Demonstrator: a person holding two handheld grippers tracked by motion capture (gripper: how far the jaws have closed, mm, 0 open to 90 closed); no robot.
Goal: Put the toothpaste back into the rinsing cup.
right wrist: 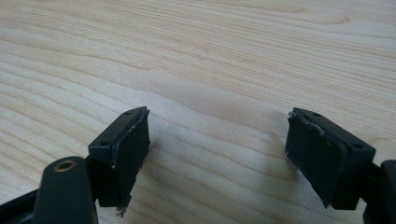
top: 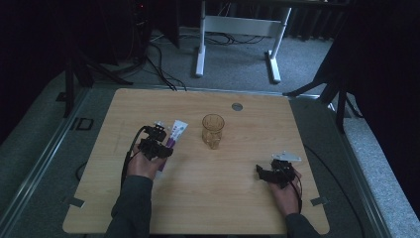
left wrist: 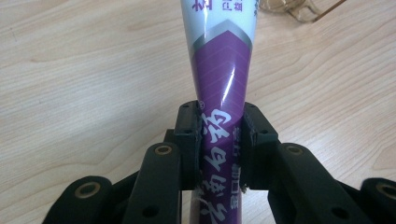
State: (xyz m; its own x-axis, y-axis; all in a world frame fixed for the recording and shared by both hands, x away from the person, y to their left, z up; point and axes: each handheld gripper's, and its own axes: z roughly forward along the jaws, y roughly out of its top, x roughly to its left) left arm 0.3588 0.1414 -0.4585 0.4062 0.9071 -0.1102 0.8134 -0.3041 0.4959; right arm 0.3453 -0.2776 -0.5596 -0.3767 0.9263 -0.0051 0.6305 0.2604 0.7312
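A purple and white toothpaste tube [top: 176,132] lies on the wooden table [top: 208,198], left of centre. My left gripper [top: 155,143] is shut on the tube's purple part [left wrist: 219,93], its jaws pressing both sides; its white end points away from me. An amber glass cup [top: 213,130] stands upright to the right of the tube; its rim [left wrist: 299,9] peeks in at the top of the left gripper view. At the front right my right gripper [top: 271,171] rests low over the table with its fingers [right wrist: 126,149] wide apart and nothing between them.
A small round metal grommet [top: 237,106] sits in the table near its far edge. Behind the table stands a white desk frame [top: 237,34] with cables on grey carpet. Dark stands flank both far corners.
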